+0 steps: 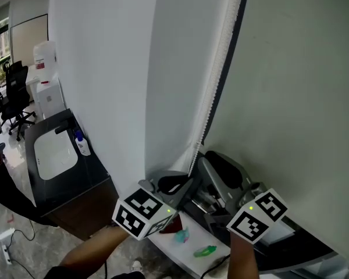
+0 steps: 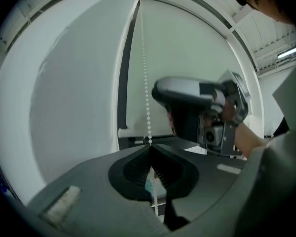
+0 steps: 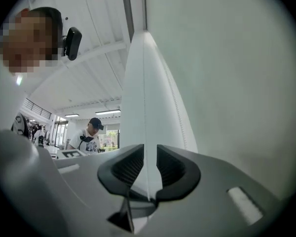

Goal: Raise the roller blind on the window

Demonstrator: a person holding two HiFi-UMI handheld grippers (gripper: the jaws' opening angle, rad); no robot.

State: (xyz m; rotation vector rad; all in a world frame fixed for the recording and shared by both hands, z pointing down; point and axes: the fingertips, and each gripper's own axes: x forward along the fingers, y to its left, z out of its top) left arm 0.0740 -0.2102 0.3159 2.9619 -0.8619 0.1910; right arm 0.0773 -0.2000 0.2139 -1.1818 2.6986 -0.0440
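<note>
Blind (image 2: pixel 187 58) hangs lowered beside the white wall (image 2: pixel 64 107), its bead chain (image 2: pixel 147 83) along the edge: light, limp, slippery, best pinched across the beads. Left tongs (image 2: pixel 150 144) are clenched on it; right tongs (image 3: pixel 144 154) stand released, gripping nothing.

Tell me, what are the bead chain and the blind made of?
Chain: looks like white plastic. It is a row of small, round, smooth beads that shine a little.
Blind: probably fabric, pale grey-green and matte. It hangs flat with no gloss, but the weave is too fine to see, so that is a guess.
</note>
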